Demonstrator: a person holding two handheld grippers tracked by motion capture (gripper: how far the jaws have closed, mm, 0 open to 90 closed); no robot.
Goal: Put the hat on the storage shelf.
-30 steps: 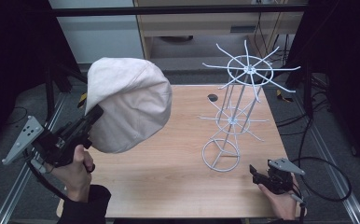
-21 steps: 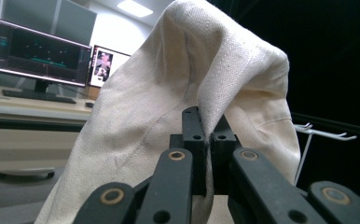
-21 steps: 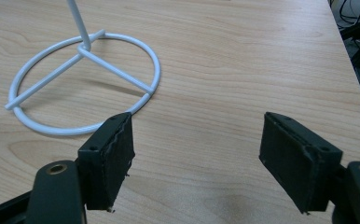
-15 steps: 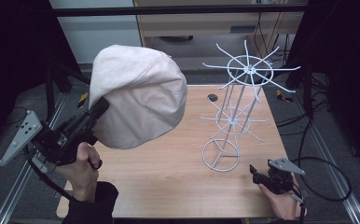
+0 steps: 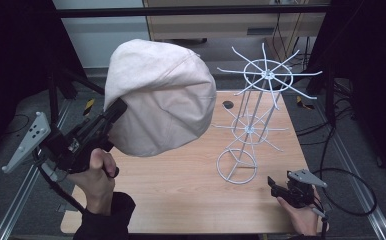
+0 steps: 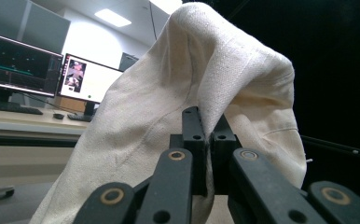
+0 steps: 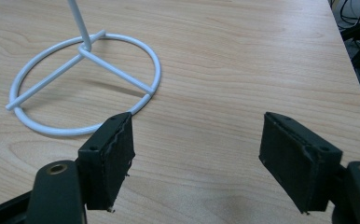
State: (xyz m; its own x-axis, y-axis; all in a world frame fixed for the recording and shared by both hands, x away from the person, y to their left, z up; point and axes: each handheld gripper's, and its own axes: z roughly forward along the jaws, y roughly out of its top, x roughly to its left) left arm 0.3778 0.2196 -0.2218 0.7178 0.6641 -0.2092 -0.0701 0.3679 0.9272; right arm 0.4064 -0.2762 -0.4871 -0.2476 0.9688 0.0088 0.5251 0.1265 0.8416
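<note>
A cream cloth cap (image 5: 160, 97) hangs in the air above the left half of the table, held by its edge. My left gripper (image 5: 115, 111) is shut on it; in the left gripper view the jaws pinch a fold of the cap (image 6: 201, 74) at the left gripper's tip (image 6: 209, 133). A white wire rack (image 5: 253, 117) with two tiers of radiating prongs stands on the table's right half. My right gripper (image 5: 272, 184) rests low near the front right edge, open, with nothing between its jaws. Its own view shows the right gripper (image 7: 197, 154) just short of the rack's ring base (image 7: 82, 84).
The wooden table (image 5: 181, 185) has a small dark disc (image 5: 228, 105) lying near its far edge behind the rack. Cables (image 5: 351, 185) trail on the floor to the right. Monitors (image 6: 24, 65) stand on a desk in the left gripper view.
My left gripper has lifted the cap higher and carried it to the right, toward the rack. The right gripper has stayed in place.
</note>
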